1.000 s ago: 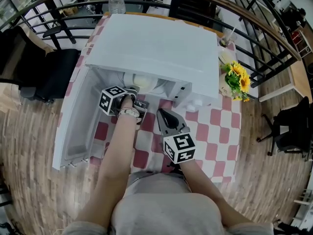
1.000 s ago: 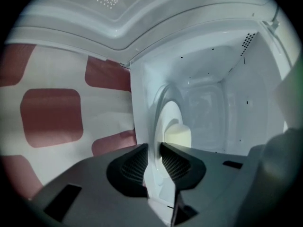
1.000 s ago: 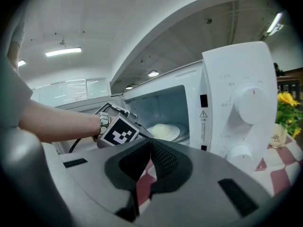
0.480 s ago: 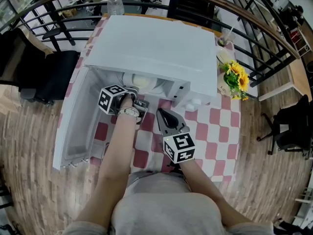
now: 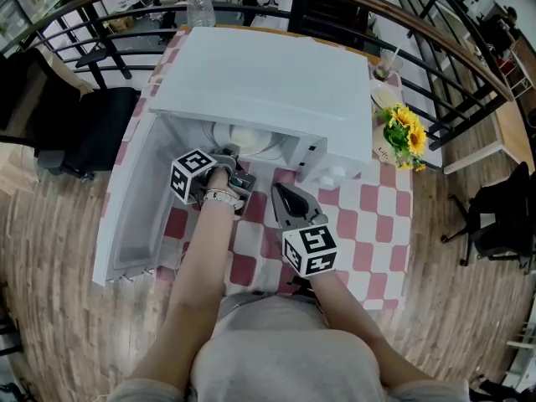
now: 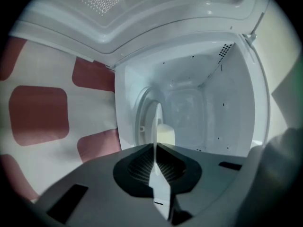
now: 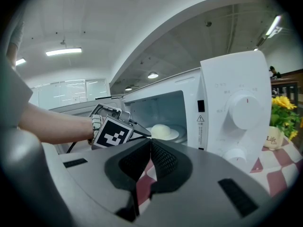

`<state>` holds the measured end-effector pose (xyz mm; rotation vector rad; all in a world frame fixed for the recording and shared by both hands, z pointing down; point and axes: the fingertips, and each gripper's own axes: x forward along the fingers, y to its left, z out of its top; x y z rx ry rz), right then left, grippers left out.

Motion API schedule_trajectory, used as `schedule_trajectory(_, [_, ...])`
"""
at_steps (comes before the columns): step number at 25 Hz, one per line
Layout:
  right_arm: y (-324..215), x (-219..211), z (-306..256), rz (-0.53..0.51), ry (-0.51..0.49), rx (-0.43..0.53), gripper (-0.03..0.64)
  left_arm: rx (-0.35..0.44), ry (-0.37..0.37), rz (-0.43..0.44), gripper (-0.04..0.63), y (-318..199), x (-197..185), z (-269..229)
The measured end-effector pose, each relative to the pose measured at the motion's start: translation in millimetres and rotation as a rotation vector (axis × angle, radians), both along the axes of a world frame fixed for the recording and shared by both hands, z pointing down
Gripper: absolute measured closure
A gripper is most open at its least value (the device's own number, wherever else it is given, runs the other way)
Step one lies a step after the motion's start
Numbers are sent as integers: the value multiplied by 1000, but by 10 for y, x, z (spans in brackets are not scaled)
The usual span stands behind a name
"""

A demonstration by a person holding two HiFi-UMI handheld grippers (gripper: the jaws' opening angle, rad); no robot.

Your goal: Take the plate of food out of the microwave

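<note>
Left gripper view, claw [image 6: 155,148] just gripped plate [image 6: 157,122]

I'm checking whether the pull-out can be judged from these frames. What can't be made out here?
Food: what it is. It is only a small pale dome in the right gripper view, and half behind the edge-on plate in the left gripper view.
Plate's far side: head view, under the microwave top.
Control panel print: right gripper view, too small to read.
</note>
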<state>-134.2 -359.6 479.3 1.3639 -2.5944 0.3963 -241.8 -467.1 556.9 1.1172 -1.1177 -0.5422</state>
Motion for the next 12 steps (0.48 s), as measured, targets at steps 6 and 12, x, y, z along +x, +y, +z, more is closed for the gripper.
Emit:
schedule_trajectory(6, [-9,69,-53,9,6,10,591,59,13,-7,580,121,-16,-31])
schedule_trajectory(12, [25,131,-164,17,6,38,592,102,0,1,580,249,-25,-144])
